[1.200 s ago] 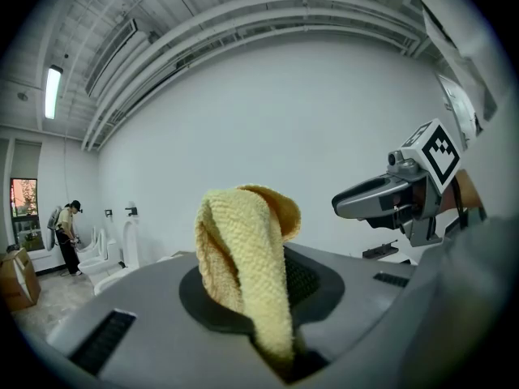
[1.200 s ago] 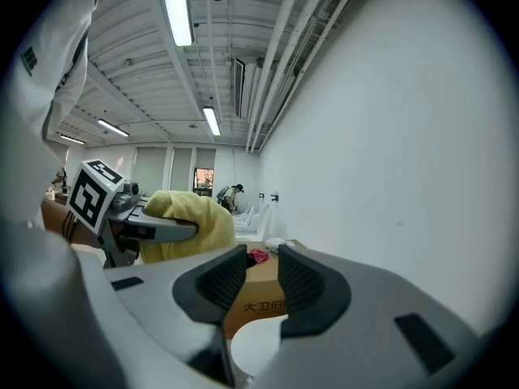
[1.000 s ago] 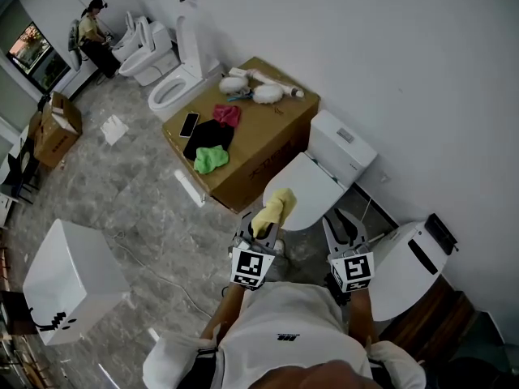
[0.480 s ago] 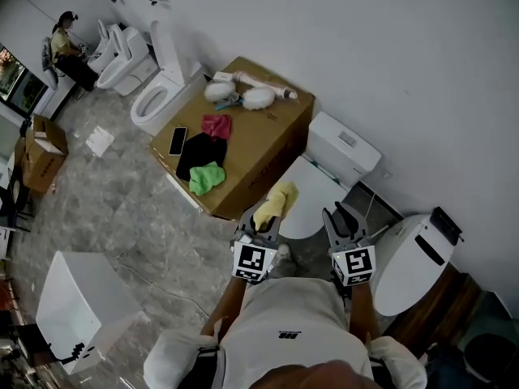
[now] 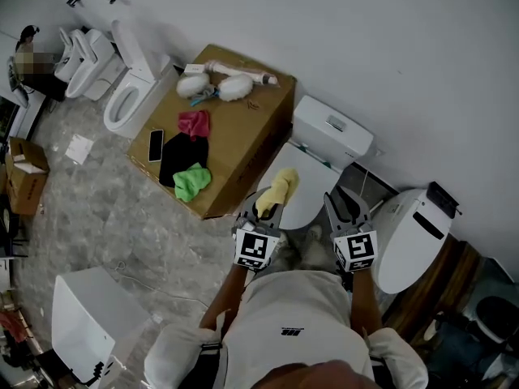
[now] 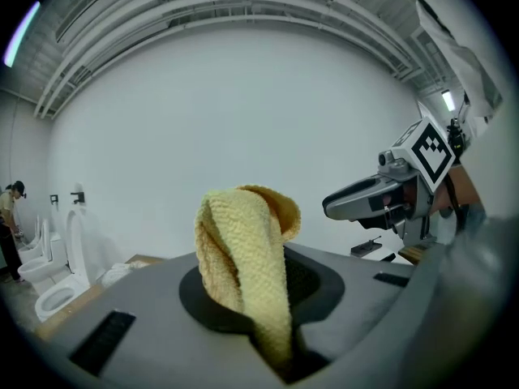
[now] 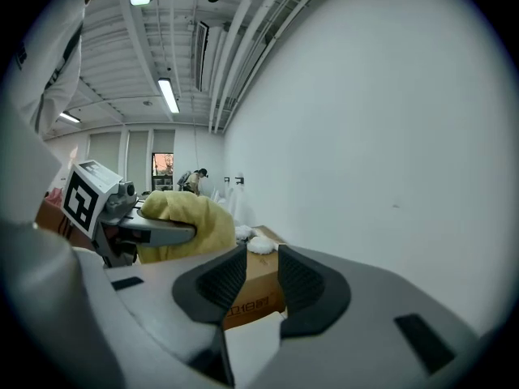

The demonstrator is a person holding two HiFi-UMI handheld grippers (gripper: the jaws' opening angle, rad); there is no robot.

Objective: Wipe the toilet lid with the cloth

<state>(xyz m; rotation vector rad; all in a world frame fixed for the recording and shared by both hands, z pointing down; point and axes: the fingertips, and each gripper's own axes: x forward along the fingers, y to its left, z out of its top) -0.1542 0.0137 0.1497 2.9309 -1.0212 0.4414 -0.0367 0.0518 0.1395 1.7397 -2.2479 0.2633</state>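
So far we only hold the crumpled yellow terry cloth (image 5: 277, 191) pinched in our left gripper's (image 5: 264, 214) fingers over the closed white toilet lid (image 5: 316, 194). Our right gripper's (image 5: 345, 211) fingers stand slightly parted and empty, and wiping seems not yet begun.

Yellow cloth (image 5: 278, 191) near white toilet lid (image 5: 315, 194)

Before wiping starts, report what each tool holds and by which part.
The left tool grips the yellow cloth by its lower end; the rest bunches above the jaws. The right tool is open and empty.
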